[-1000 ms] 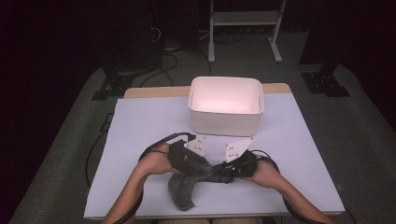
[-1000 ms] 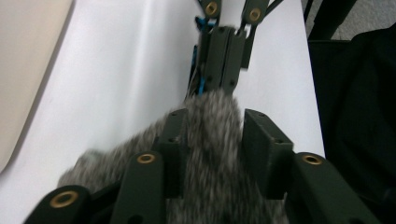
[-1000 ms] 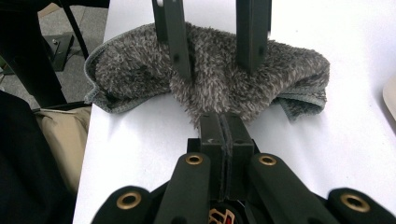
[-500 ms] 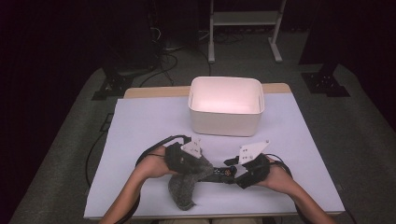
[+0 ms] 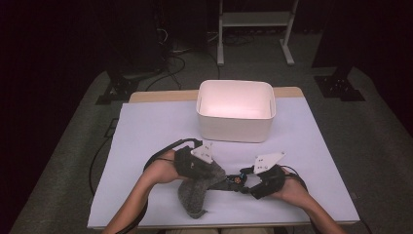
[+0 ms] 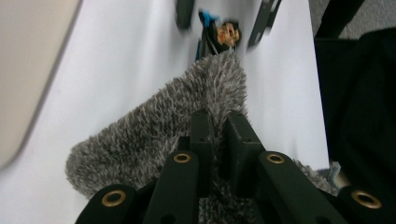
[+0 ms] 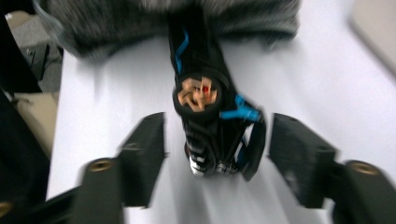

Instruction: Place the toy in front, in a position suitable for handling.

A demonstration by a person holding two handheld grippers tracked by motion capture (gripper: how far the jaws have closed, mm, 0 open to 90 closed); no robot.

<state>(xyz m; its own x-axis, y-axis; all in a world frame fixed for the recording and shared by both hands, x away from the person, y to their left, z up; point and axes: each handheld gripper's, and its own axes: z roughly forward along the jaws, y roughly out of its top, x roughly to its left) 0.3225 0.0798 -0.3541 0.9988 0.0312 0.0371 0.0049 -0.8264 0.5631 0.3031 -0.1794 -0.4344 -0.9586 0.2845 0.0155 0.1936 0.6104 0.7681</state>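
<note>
A grey furry cover [image 5: 194, 193] lies near the front edge of the table, with my left gripper [image 5: 213, 171] shut on its upper part. In the left gripper view the jaws [image 6: 218, 123] pinch the fur [image 6: 154, 121]. A slim black object with blue trim and an orange end [image 5: 237, 179] sticks out of the cover toward my right gripper [image 5: 248, 182]. In the right gripper view that gripper [image 7: 219, 151] is open, its jaws standing either side of the black object [image 7: 205, 112] with a gap on each side. The view is blurred.
A white rectangular bin [image 5: 236, 109] stands at the back middle of the white-covered table [image 5: 146, 131], a hand's width beyond the grippers. Dark floor, cables and stand legs surround the table.
The two hands have drawn apart, the right one moving right. The black object now shows between the grippers, out of the furry cover.
</note>
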